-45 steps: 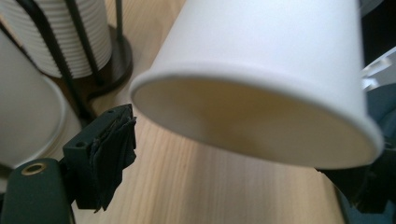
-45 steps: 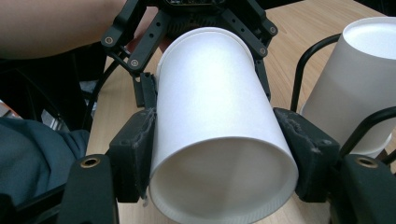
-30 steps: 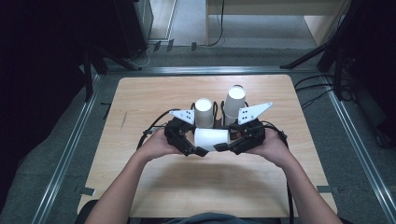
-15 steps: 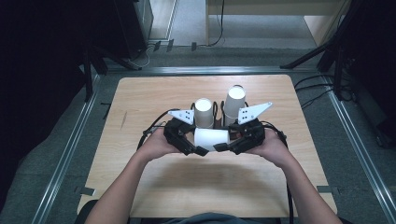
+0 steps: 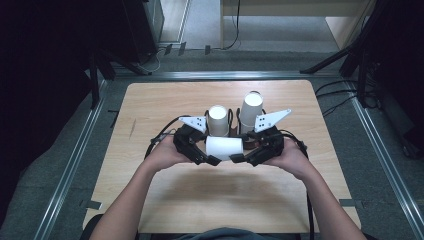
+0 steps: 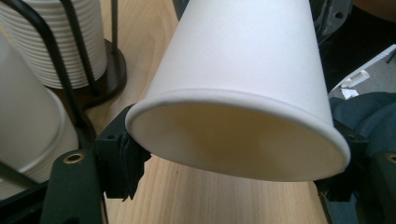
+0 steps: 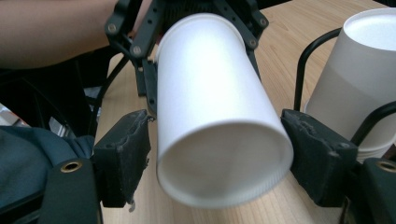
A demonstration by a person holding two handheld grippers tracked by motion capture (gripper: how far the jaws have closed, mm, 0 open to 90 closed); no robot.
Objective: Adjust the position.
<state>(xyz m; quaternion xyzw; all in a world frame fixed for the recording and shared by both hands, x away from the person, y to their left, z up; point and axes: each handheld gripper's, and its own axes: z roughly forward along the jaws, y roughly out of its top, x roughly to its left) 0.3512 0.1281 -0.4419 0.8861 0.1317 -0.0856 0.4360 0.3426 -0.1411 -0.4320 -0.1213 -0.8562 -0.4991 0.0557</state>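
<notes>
White paper, smooth and tapered, the cup (image 5: 224,148) is lying sideways above the wooden table (image 5: 165,200) near its middle. The left gripper (image 6: 229,163) is clamping its rolled rim; the right gripper (image 7: 217,158) has just been opening, its pads flanking the base.

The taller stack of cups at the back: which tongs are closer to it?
Right. The right tongs sit just in front of the taller stack; the left tongs lie further aside, before the shorter stack.

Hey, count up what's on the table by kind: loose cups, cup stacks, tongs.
Loose cup: 1
Cup stacks in wire racks: 2
Tongs, left and right: 2
Total: 5
</notes>
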